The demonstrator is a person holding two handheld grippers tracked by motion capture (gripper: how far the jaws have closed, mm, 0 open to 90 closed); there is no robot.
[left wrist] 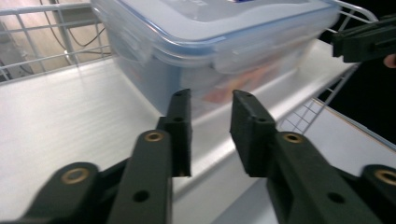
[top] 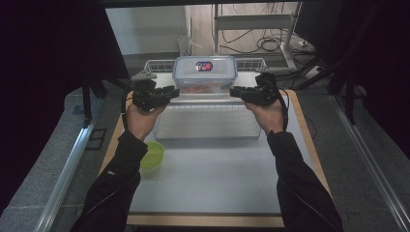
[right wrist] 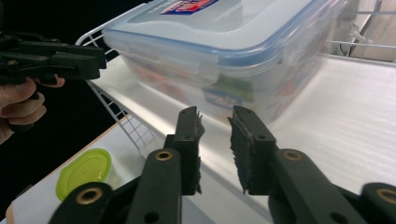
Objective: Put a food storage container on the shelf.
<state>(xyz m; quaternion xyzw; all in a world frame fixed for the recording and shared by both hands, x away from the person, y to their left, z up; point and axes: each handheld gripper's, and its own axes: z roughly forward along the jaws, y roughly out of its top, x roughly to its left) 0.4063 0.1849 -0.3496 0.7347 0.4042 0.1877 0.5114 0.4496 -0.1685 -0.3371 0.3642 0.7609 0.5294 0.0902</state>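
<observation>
A clear plastic food box [top: 205, 72] with a blue-rimmed snap lid and a red label stands on the upper white shelf [top: 167, 79] of a wire rack; orange food shows through its wall. My left gripper [top: 169, 91] hovers just left of the box, jaws slightly apart and empty. My right gripper [top: 237, 92] hovers just right of it, jaws likewise a little apart and empty. In the left gripper view the box [left wrist: 219, 46] sits beyond the left gripper [left wrist: 210, 133]. In the right gripper view the box [right wrist: 224, 42] lies past the right gripper [right wrist: 215, 149].
The wire rack [top: 159, 64] has a lower basket tier [top: 205, 123] in front. A small round tub with a green lid [top: 152, 155], also in the right gripper view [right wrist: 86, 172], rests on the white table [top: 212, 179] at the left. Dark curtains flank the table.
</observation>
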